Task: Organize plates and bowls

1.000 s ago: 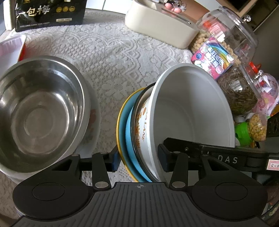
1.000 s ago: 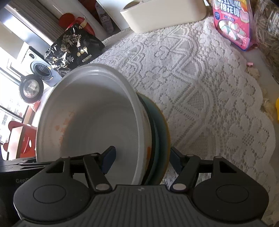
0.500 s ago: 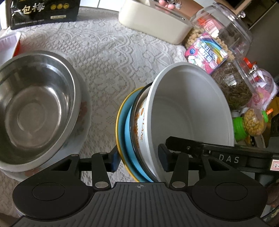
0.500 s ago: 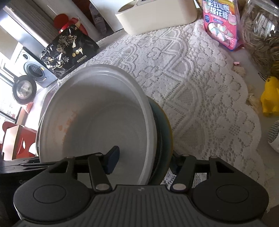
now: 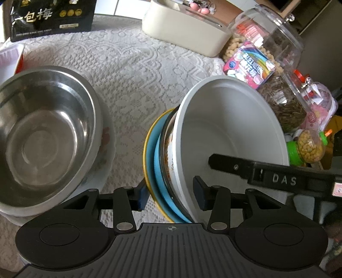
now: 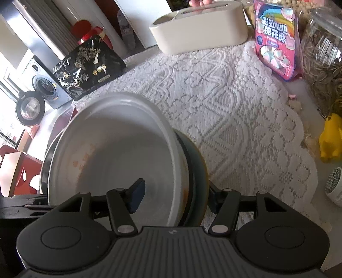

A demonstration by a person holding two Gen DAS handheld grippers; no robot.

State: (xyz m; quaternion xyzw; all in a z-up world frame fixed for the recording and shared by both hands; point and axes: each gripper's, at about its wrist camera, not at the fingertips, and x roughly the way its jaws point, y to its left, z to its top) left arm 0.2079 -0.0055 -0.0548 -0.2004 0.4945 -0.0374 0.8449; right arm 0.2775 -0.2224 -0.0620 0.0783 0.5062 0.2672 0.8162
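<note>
A white bowl (image 5: 230,136) (image 6: 119,154) rests in a blue plate (image 5: 159,171) and a yellow-rimmed plate (image 5: 147,149), the stack tipped steeply on its side above the lace cloth. My left gripper (image 5: 171,194) straddles the stack's edge, one pad behind the yellow rim and one inside the bowl; its jaws are closing and press on it. From the other side my right gripper (image 6: 175,198) is shut on the same stack, one pad inside the bowl and the other finger behind the plates (image 6: 197,162). At the left a steel bowl (image 5: 42,132) sits on a flowered white plate (image 5: 106,149).
At the back of the lace cloth (image 5: 128,70) stand a cream box (image 5: 186,27) and a black snack bag (image 5: 51,17). Glass jars (image 5: 277,53) and a pink marshmallow bag (image 5: 248,64) crowd the right. A white tray (image 5: 8,59) lies far left and a yellow toy (image 6: 331,139) far right.
Both sets of jaws have narrowed on the stack's edges. The bowl and plates have shifted slightly in both views; the steel bowl has stayed where it was.
</note>
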